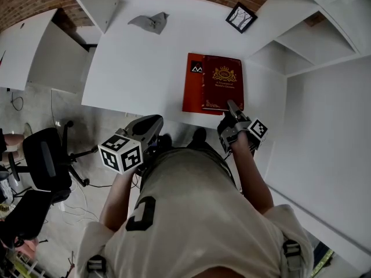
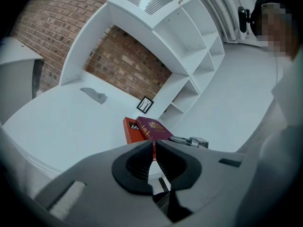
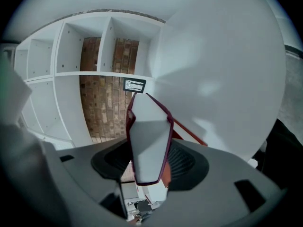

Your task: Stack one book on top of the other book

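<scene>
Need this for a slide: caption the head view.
Right gripper holds the maroon book partly over the orange book on the white table; left gripper empty, jaws shut.

Upper book (image 1: 222,83) on lower book (image 1: 192,91), at table (image 1: 133,68) front edge; frame (image 1: 240,17) behind

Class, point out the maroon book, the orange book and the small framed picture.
maroon book (image 1: 223,81): head view, front cover centre.
orange book (image 1: 191,94): head view, exposed left strip.
framed picture (image 1: 241,17): head view, its middle.
</scene>
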